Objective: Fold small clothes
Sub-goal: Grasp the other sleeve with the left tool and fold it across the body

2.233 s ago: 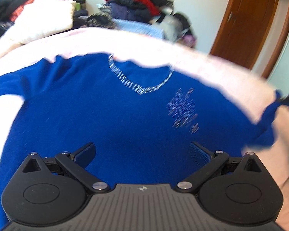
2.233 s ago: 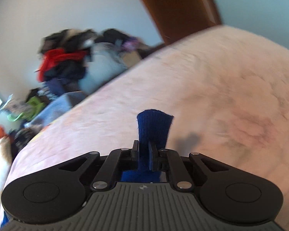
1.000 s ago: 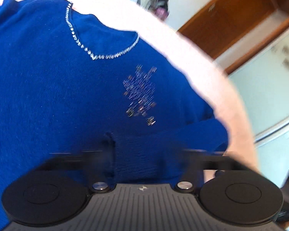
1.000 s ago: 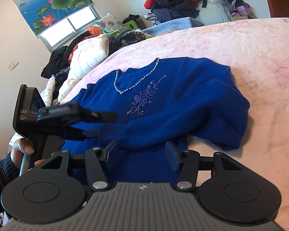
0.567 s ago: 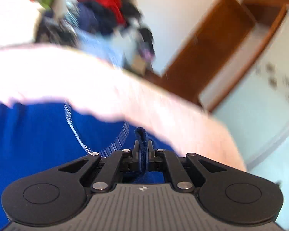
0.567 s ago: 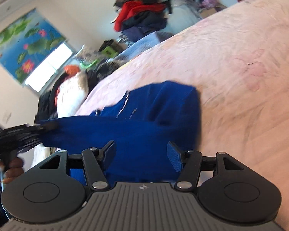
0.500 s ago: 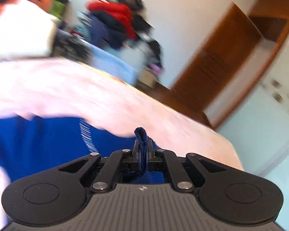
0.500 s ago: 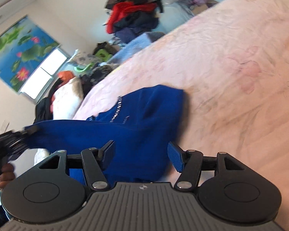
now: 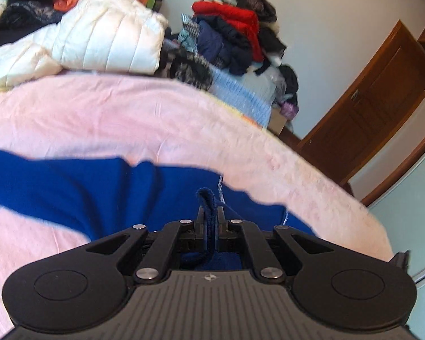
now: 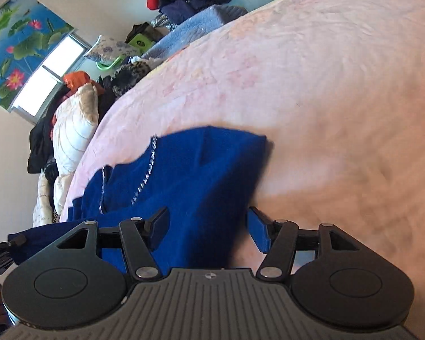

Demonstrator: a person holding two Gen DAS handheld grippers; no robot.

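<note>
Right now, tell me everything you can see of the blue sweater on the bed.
The sweater is deep blue, soft knit by the look of it, with a sparkly trim along its neckline. It lies partly folded on the pink bedspread, its right edge doubled over. The left gripper is shut on a ribbed end of it, pulling that part across. The right gripper is open just above the cloth, not gripping it.

A royal-blue sweater (image 10: 201,175) with silvery neckline beading lies on a pale pink bedspread (image 10: 340,90).
</note>
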